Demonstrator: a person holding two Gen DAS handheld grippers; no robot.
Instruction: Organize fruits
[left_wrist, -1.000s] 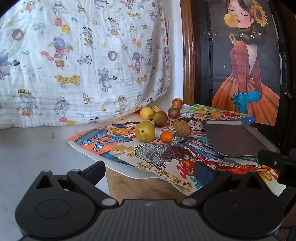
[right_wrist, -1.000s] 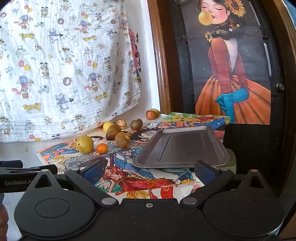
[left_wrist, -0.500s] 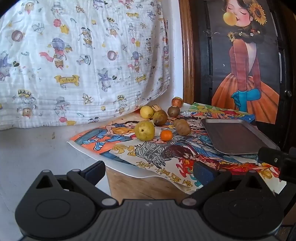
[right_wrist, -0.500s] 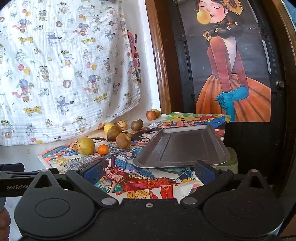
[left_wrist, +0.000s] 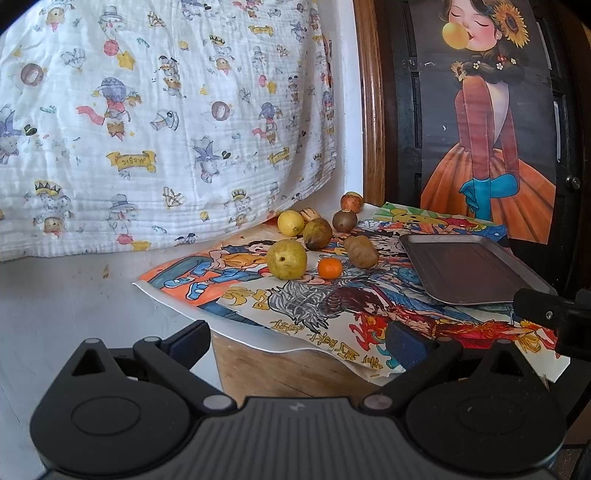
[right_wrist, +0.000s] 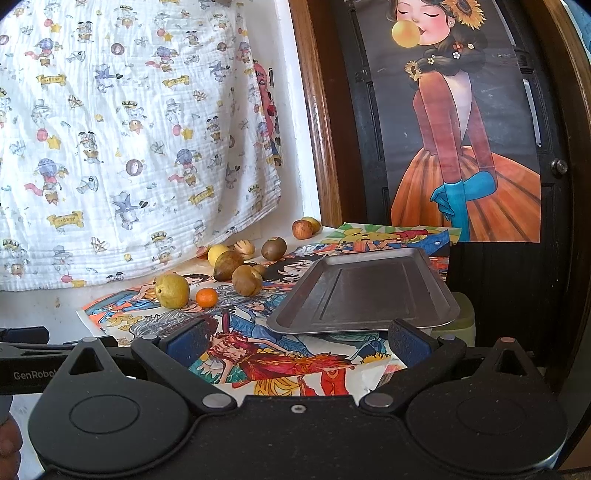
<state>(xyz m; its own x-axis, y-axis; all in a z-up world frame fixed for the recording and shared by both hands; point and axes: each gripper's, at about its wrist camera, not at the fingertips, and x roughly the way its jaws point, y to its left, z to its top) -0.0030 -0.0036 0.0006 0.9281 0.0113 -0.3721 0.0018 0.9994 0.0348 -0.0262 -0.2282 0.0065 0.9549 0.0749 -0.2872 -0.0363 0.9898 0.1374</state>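
Several fruits lie on a cartoon-printed paper (left_wrist: 314, 306) over a wooden table: a yellow-green pear (left_wrist: 286, 259) (right_wrist: 171, 290), a small orange (left_wrist: 330, 267) (right_wrist: 206, 297), a brown kiwi-like fruit (left_wrist: 361, 251) (right_wrist: 246, 280), a dark pear (left_wrist: 317, 233), a lemon (left_wrist: 290, 222) and an apple (left_wrist: 351, 202) (right_wrist: 302, 229) at the back. An empty dark metal tray (left_wrist: 469, 271) (right_wrist: 365, 291) sits to their right. My left gripper (left_wrist: 299, 338) is open and empty, short of the table's front edge. My right gripper (right_wrist: 297, 338) is open and empty, just before the tray.
A white cartoon-print cloth (left_wrist: 147, 122) hangs behind on the left. A wooden frame (left_wrist: 371, 103) and a dark panel with a poster of a girl (left_wrist: 487, 129) stand at the back right. A pale green object (right_wrist: 463, 317) sits under the tray's right corner.
Both grippers have drifted slightly forward and to the right toward the table. Nothing on the table has moved, and both stay open.
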